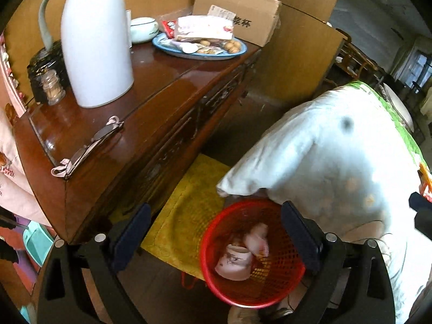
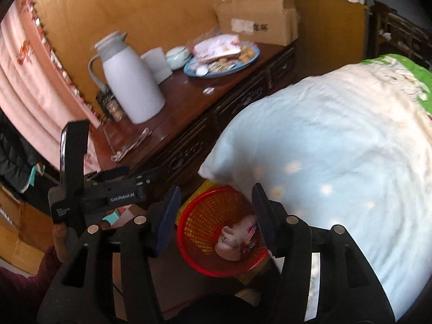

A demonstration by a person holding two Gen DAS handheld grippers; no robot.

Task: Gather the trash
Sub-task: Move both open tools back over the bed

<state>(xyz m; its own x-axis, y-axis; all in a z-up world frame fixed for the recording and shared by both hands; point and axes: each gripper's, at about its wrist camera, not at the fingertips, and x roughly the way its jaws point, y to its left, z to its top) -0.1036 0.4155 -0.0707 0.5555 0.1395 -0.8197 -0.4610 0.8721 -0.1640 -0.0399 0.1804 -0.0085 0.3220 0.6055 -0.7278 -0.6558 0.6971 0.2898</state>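
A red mesh wastebasket (image 1: 206, 245) stands on the floor between a wooden cabinet and a bed. Crumpled pink and white wrappers (image 1: 237, 262) lie in its bottom. My left gripper (image 1: 216, 233) hangs over the basket, jaws wide open with nothing between the pads. In the right wrist view the same basket (image 2: 185, 249) holds the wrappers (image 2: 232, 240), and my right gripper (image 2: 216, 213) is above it, jaws apart. Its pads press on nothing.
The dark wooden cabinet (image 1: 162, 102) carries a white thermos (image 1: 94, 46), folded glasses (image 1: 89, 143), a blue plate (image 1: 240, 51) of snacks and a cardboard box (image 1: 243, 19). A pale quilt (image 1: 337, 162) overhangs the basket. A yellow mat (image 1: 189, 210) lies beside it.
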